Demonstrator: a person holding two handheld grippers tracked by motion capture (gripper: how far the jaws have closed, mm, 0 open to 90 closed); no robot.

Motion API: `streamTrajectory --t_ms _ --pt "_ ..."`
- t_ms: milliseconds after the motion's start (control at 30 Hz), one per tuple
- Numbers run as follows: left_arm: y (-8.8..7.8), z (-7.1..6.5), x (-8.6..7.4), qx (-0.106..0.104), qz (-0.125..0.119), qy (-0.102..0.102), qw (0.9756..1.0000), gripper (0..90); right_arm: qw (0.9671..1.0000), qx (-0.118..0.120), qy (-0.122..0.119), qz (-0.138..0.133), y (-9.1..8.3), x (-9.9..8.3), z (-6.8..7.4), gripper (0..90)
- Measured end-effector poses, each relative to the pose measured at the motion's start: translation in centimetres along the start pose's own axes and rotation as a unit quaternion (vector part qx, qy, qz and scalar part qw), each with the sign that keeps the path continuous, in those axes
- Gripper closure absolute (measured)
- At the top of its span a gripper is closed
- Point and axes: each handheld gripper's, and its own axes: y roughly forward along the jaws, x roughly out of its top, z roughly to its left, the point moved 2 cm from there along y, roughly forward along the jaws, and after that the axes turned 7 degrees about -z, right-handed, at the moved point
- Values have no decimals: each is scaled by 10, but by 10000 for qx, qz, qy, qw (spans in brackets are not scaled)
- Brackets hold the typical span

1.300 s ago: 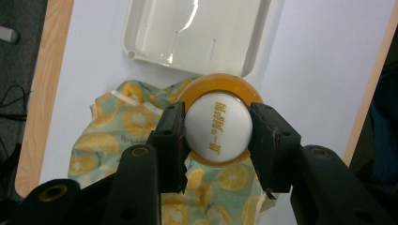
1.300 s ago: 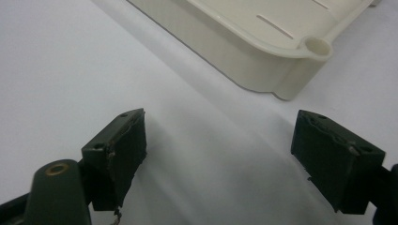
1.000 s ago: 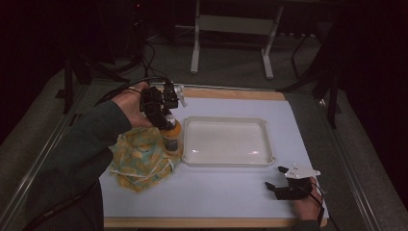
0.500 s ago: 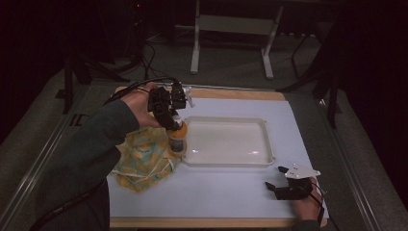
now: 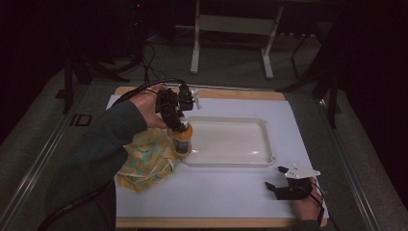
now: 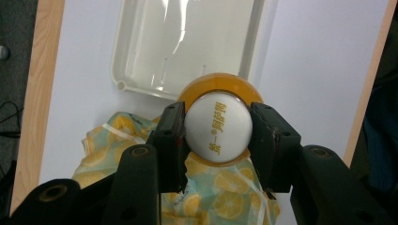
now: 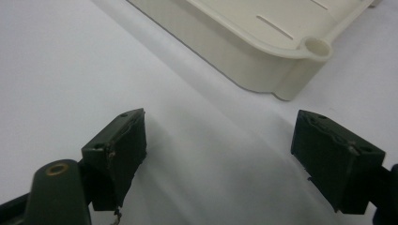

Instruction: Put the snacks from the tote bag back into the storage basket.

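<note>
Gripping the white-capped amber plastic bottle (image 6: pixel 217 123) by its cap, the left claw (image 5: pixel 179 126) holds it upright at the near-left corner of the cream plastic tray (image 5: pixel 262 139), beside the lemon-print cloth (image 5: pixel 146 161), seemingly for setting inside, while the right claw (image 7: pixel 234 154) rests open on the white table (image 5: pixel 231 192).

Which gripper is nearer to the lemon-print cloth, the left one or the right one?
The left. The left gripper holds a bottle just above the lemon-print cloth; the right gripper rests far across the table.

The left gripper (image 5: pixel 182 129) is carrying the bottle (image 5: pixel 183 139) rightward off the lemon-print cloth (image 5: pixel 146 161), toward the tray's (image 5: pixel 269 144) near-left corner.
</note>
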Motion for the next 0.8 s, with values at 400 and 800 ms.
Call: streamTrajectory --t_ms 400,800 --pt "6 0 9 -58 -42 32 10000 588 10000 -1 -6 5 0 0 0 180" --pt "14 2 13 -152 -93 -21 9998 588 10000 5 -11 -3 0 0 0 180"
